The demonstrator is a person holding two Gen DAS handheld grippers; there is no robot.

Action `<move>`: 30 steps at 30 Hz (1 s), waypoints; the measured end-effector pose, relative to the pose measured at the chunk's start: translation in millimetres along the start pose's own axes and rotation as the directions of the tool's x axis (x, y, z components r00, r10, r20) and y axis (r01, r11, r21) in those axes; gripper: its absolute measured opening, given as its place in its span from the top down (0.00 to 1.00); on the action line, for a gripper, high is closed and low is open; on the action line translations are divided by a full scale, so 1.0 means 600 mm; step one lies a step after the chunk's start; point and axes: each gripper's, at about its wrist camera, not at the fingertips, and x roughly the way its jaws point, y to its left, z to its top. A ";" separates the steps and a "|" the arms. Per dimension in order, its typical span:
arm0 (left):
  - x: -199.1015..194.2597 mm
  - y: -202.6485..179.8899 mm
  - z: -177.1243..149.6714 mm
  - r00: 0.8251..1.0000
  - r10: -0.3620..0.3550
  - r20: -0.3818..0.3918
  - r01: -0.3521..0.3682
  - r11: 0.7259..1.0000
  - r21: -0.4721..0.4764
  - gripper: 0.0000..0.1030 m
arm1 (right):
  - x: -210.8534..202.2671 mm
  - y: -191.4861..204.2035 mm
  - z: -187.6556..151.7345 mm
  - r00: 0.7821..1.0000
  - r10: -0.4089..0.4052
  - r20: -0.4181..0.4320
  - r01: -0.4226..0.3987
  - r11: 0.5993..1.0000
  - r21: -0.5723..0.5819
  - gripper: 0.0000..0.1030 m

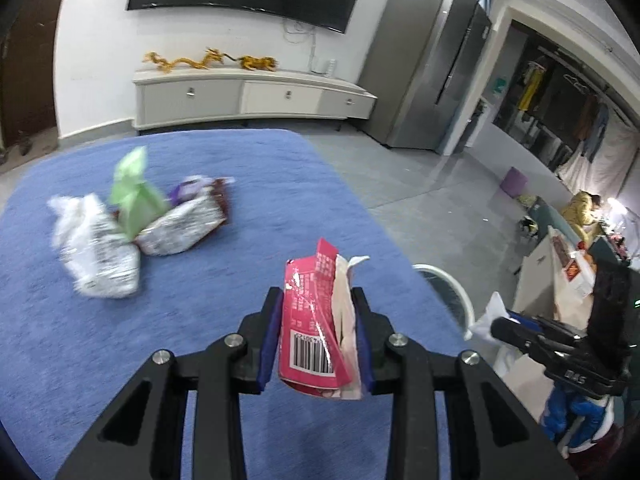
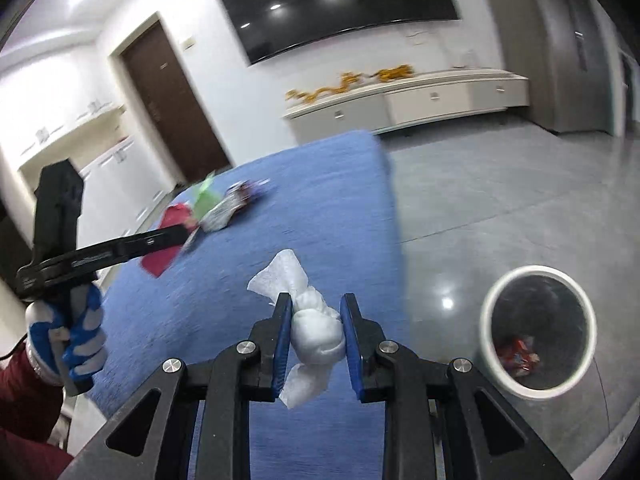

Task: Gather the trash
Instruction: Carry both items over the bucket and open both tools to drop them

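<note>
Over the blue worktop (image 1: 200,320), the left hand-held gripper (image 1: 316,332) is clamping a red wrapper (image 1: 308,320) and the right hand-held gripper (image 2: 316,340) a white tissue wad (image 2: 316,328). Some wrappers are already lying in the bin (image 2: 496,364), while a small pile of packets (image 1: 132,220) is waiting on the worktop.

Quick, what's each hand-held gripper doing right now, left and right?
Left hand-held gripper: shut on the red snack wrapper.
Right hand-held gripper: shut on the crumpled white tissue.

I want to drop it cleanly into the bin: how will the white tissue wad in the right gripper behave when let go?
The tissue wad looks soft and crumpled, bulging between the right gripper's pads, so it is probably very light and may drift rather than fall straight. Its loose flaps could cling to a pad. It seems unlikely to roll or bounce out of the bin.
</note>
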 end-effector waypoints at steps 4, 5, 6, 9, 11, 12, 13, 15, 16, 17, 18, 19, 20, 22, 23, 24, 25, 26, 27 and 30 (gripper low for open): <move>0.053 -0.062 0.043 0.996 -0.081 -0.037 0.082 0.996 0.027 0.70 | -0.028 -0.086 0.004 0.995 -0.093 0.032 0.090 0.991 0.095 0.78; 0.067 -0.081 0.052 0.994 -0.101 -0.046 0.103 0.994 0.039 0.70 | -0.034 -0.109 0.004 0.992 -0.123 0.035 0.118 0.986 0.117 0.78; 0.084 -0.106 0.064 0.991 -0.121 -0.057 0.125 0.991 0.057 0.70 | -0.039 -0.132 0.003 0.988 -0.150 0.037 0.143 0.980 0.140 0.78; 0.133 -0.172 0.086 0.983 -0.163 -0.089 0.172 0.980 0.102 0.70 | -0.051 -0.199 0.001 0.974 -0.222 0.035 0.210 0.955 0.209 0.78; 0.177 -0.223 0.100 0.975 -0.185 -0.122 0.201 0.970 0.135 0.70 | -0.055 -0.240 -0.001 0.963 -0.269 0.025 0.255 0.935 0.245 0.78; 0.197 -0.245 0.104 0.972 -0.191 -0.137 0.211 0.966 0.147 0.70 | -0.054 -0.262 0.000 0.957 -0.290 0.017 0.275 0.925 0.263 0.78; 0.222 -0.267 0.108 0.968 -0.196 -0.156 0.221 0.962 0.159 0.70 | -0.053 -0.285 0.000 0.951 -0.308 0.007 0.294 0.914 0.279 0.78; 0.270 -0.306 0.112 0.958 -0.207 -0.197 0.241 0.956 0.167 0.70 | -0.050 -0.324 0.002 0.942 -0.337 -0.011 0.323 0.894 0.309 0.78; 0.300 -0.326 0.114 0.951 -0.214 -0.224 0.253 0.953 0.166 0.70 | -0.045 -0.340 0.003 0.938 -0.347 -0.019 0.334 0.885 0.324 0.78; 0.325 -0.344 0.116 0.945 -0.218 -0.244 0.262 0.951 0.165 0.70 | -0.040 -0.359 0.004 0.934 -0.357 -0.027 0.345 0.875 0.340 0.77; 0.344 -0.358 0.116 0.940 -0.221 -0.258 0.269 0.948 0.168 0.70 | -0.035 -0.377 0.005 0.929 -0.368 -0.036 0.355 0.864 0.356 0.76; 0.370 -0.375 0.116 0.934 -0.223 -0.277 0.277 0.945 0.173 0.70 | -0.029 -0.394 0.005 0.925 -0.378 -0.044 0.366 0.854 0.370 0.75; 0.388 -0.387 0.113 0.931 -0.224 -0.289 0.282 0.944 0.174 0.69 | -0.024 -0.406 0.005 0.922 -0.384 -0.052 0.374 0.846 0.380 0.75; 0.425 -0.408 0.111 0.922 -0.225 -0.314 0.288 0.942 0.171 0.69 | -0.011 -0.433 0.001 0.917 -0.393 -0.070 0.386 0.830 0.403 0.75; 0.442 -0.417 0.107 0.919 -0.224 -0.324 0.289 0.942 0.168 0.68 | -0.006 -0.442 0.000 0.915 -0.396 -0.077 0.392 0.824 0.408 0.75; 0.457 -0.424 0.106 0.917 -0.222 -0.332 0.288 0.943 0.165 0.67 | 0.000 -0.453 -0.002 0.912 -0.400 -0.086 0.398 0.818 0.416 0.75; 0.472 -0.431 0.104 0.913 -0.223 -0.341 0.290 0.944 0.157 0.67 | 0.006 -0.463 -0.004 0.911 -0.403 -0.093 0.402 0.812 0.424 0.74; 0.487 -0.436 0.099 0.908 -0.226 -0.353 0.293 0.945 0.148 0.66 | 0.006 -0.469 -0.008 0.908 -0.406 -0.098 0.407 0.806 0.429 0.70; 0.498 -0.438 0.096 0.904 -0.228 -0.362 0.295 0.945 0.141 0.66 | 0.012 -0.479 -0.007 0.906 -0.410 -0.104 0.412 0.801 0.435 0.64; 0.527 -0.443 0.090 0.889 -0.241 -0.389 0.306 0.945 0.113 0.65 | 0.024 -0.495 -0.014 0.895 -0.430 -0.120 0.435 0.776 0.456 0.51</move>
